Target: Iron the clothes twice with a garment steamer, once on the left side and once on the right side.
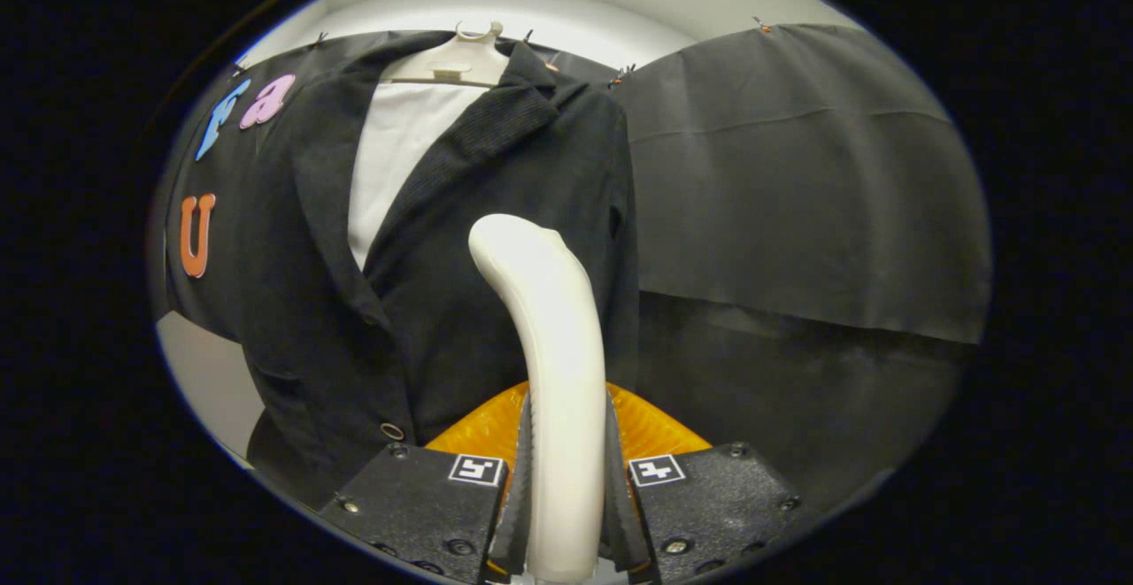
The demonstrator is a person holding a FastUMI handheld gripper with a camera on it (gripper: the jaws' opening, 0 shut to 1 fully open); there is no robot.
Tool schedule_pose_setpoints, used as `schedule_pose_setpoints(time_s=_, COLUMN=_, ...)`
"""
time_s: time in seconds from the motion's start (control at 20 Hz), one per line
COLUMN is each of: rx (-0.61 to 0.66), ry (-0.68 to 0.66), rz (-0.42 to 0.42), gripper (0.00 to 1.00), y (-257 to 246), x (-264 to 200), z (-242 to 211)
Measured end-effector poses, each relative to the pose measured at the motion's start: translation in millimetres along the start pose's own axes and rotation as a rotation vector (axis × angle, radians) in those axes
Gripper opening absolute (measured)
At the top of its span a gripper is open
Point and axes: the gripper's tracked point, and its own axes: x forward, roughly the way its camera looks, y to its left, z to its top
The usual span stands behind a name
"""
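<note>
- The gripper (pixel 566 488) grips the steamer (pixel 558 373) by its handle, both fingers pressed against its sides.
- The steamer rises upright from between the fingers, and its top curves over toward the jacket (pixel 425 302).
- The jacket hangs just beyond the steamer on a hanger (pixel 456 58), facing the gripper, its lapels open over a white shirt (pixel 394 151).
- A button (pixel 392 431) sits low on the jacket's front, beside the steamer's base.
- A black cloth wall (pixel 797 196) hangs behind the jacket and spreads to the steamer's far side.
- An orange ribbed part (pixel 482 430) shows behind the steamer's lower end, just above the fingers.
</note>
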Motion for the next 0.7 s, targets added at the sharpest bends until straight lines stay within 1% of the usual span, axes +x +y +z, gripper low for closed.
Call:
schedule_pose_setpoints(time_s=0.2, rx=0.001, ry=0.042, rz=-0.004, gripper=0.39, y=1, x=2, z=-16)
schedule_pose_setpoints(time_s=0.7, rx=-0.006, ry=0.142, rz=-0.018, gripper=0.38, y=9, x=-5, z=-74)
